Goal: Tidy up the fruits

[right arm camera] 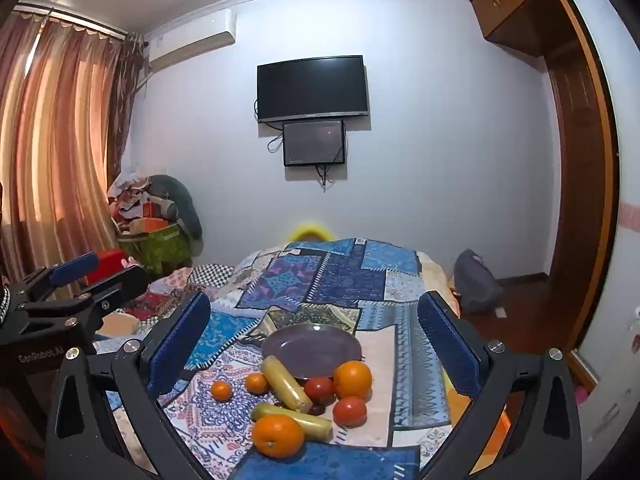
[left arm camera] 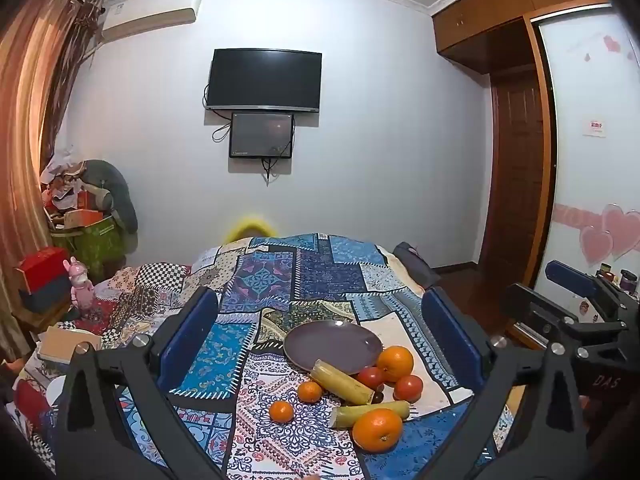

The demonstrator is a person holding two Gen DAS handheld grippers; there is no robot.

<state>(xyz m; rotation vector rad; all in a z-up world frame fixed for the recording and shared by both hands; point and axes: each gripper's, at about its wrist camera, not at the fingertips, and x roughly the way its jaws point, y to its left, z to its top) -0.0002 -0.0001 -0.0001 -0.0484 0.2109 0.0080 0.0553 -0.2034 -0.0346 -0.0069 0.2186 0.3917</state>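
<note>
An empty purple plate [left arm camera: 332, 344] [right arm camera: 312, 346] lies on a patchwork cloth. In front of it lie two large oranges [left arm camera: 377, 429] [right arm camera: 352, 379], two small mandarins [left arm camera: 281, 411] [right arm camera: 221, 390], two red tomatoes [left arm camera: 408, 387] [right arm camera: 349, 411] and two yellow corn-like sticks [left arm camera: 344, 383] [right arm camera: 286, 383]. A small dark fruit [right arm camera: 316, 409] sits among them. My left gripper [left arm camera: 320, 340] is open and empty, held above the fruit. My right gripper [right arm camera: 316, 344] is open and empty, likewise above the fruit. Each gripper shows at the edge of the other's view.
The cloth [left arm camera: 280, 280] covers a bed or table that drops off at the right to a wooden floor [right arm camera: 520, 312]. A grey bag [right arm camera: 476, 280] lies there. Boxes, a pink toy [left arm camera: 82, 288] and clutter stand at the left.
</note>
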